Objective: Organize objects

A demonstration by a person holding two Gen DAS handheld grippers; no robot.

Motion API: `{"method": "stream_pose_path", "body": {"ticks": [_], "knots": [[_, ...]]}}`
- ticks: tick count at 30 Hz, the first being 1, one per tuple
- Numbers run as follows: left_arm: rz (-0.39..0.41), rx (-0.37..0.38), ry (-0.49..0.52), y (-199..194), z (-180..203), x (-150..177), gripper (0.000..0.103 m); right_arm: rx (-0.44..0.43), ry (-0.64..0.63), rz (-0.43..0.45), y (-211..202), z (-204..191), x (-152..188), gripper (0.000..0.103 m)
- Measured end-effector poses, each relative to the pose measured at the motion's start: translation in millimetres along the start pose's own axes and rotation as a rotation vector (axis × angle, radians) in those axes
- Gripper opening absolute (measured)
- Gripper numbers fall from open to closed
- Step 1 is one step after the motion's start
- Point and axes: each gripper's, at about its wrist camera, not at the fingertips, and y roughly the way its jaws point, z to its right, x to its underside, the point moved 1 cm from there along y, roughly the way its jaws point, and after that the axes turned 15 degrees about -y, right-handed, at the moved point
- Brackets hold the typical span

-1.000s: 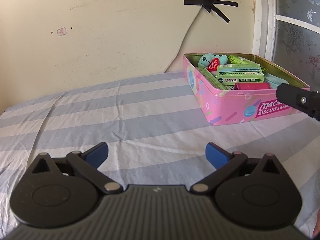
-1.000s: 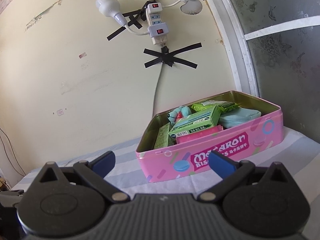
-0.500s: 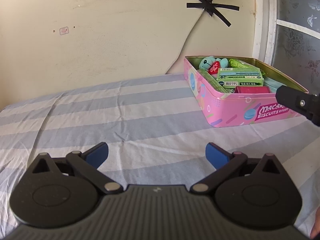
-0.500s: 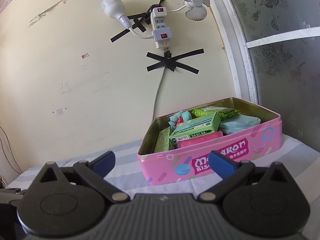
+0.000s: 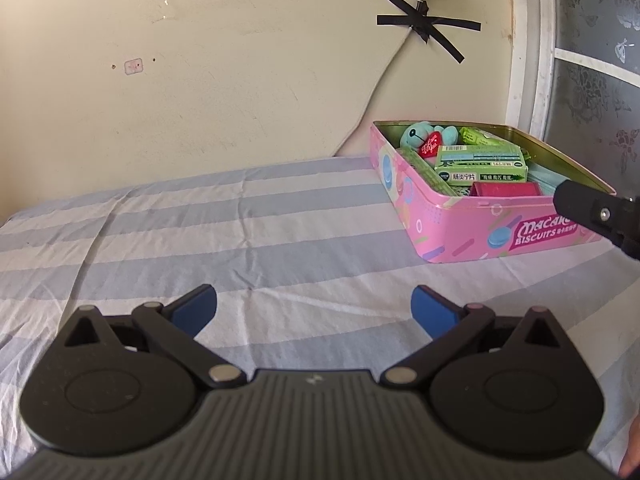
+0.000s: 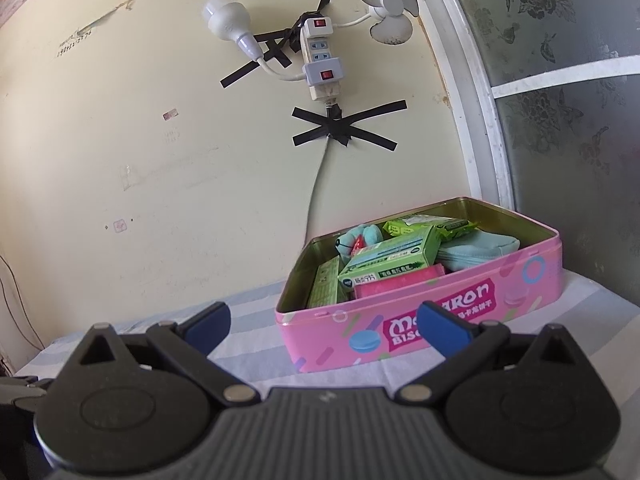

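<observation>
A pink biscuit tin point(image 5: 472, 236) point(image 6: 520, 280) stands open on the striped bedsheet point(image 5: 240, 232) near the wall. Inside lie a teal plush toy point(image 5: 418, 136) point(image 6: 356, 240), a green medicine box point(image 5: 480, 164) point(image 6: 392, 260), a red flat box point(image 5: 504, 190) point(image 6: 396, 282), a teal pouch point(image 6: 476, 250) and green sachets point(image 6: 424, 226). My left gripper point(image 5: 314, 308) is open over bare sheet, well left of the tin, holding nothing. My right gripper point(image 6: 324, 326) is open in front of the tin's near wall, nothing between its fingers. Part of the right gripper point(image 5: 596, 212) shows at the left view's right edge.
A cream wall point(image 5: 200, 80) backs the bed. A power strip point(image 6: 320, 56) with a bulb point(image 6: 228, 24) and small fan point(image 6: 390, 12) is taped above the tin; its cord point(image 6: 316, 188) runs down behind it. A frosted window point(image 6: 560, 100) stands at right.
Both grippers have drawn slightly back and tilted up, so the tin sits lower in the views. Both stay open and nothing in the tin moved.
</observation>
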Motion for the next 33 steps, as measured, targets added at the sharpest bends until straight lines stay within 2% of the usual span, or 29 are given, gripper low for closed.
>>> {"method": "stream_pose_path", "body": {"ticks": [16, 22, 33], "knots": [[0.074, -0.018, -0.013, -7.9, -3.1, -5.9, 0.103, 0.016, 0.005, 0.018, -3.0, 1.4, -0.8, 0.103], [0.067, -0.037, -0.02, -6.2, -4.0, -4.9, 0.103, 0.022, 0.009, 0.014, -2.3, 1.9, -0.4, 0.103], [0.007, -0.02, -0.015, -1.0, -1.3, 0.0, 0.103, 0.022, 0.008, 0.009, -2.6, 1.8, 1.8, 0.103]]}}
